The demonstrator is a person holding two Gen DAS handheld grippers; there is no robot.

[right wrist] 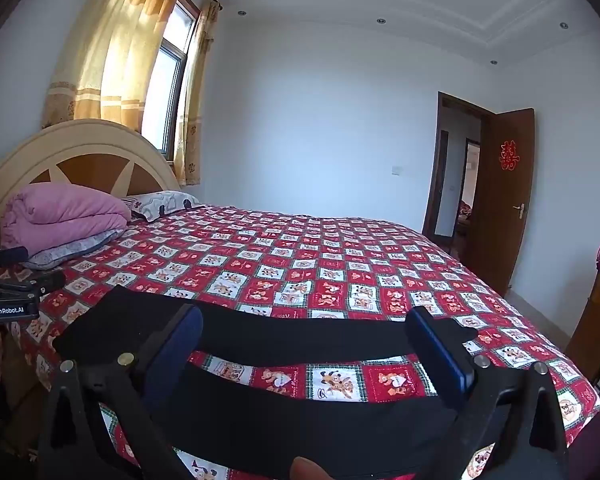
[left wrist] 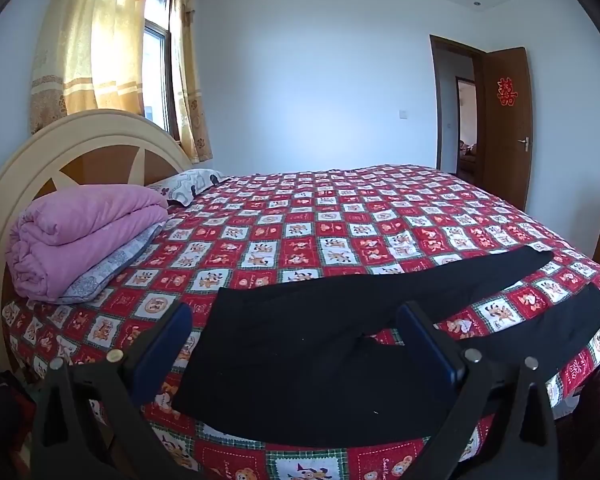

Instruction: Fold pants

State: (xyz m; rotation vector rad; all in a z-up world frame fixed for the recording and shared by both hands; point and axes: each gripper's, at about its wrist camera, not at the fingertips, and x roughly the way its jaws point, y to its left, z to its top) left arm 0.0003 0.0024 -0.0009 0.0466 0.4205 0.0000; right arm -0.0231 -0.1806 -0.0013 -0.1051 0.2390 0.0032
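Black pants (left wrist: 300, 356) lie flat on the red patterned bedspread (left wrist: 300, 232), waist to the left, two legs spread apart to the right. My left gripper (left wrist: 296, 320) is open, held above the waist and crotch part, holding nothing. In the right wrist view the two black legs (right wrist: 300, 336) run across the near bed edge with a strip of bedspread (right wrist: 320, 384) between them. My right gripper (right wrist: 304, 324) is open above the legs, empty. The left gripper's body (right wrist: 8, 292) shows at the far left of that view.
A folded pink quilt (left wrist: 84, 236) on a grey pillow sits by the cream headboard (left wrist: 80, 148), with a patterned pillow (left wrist: 188, 184) behind. Brown door (left wrist: 504, 124) stands open at the right. Wooden furniture (right wrist: 596, 320) stands at the bed's right side.
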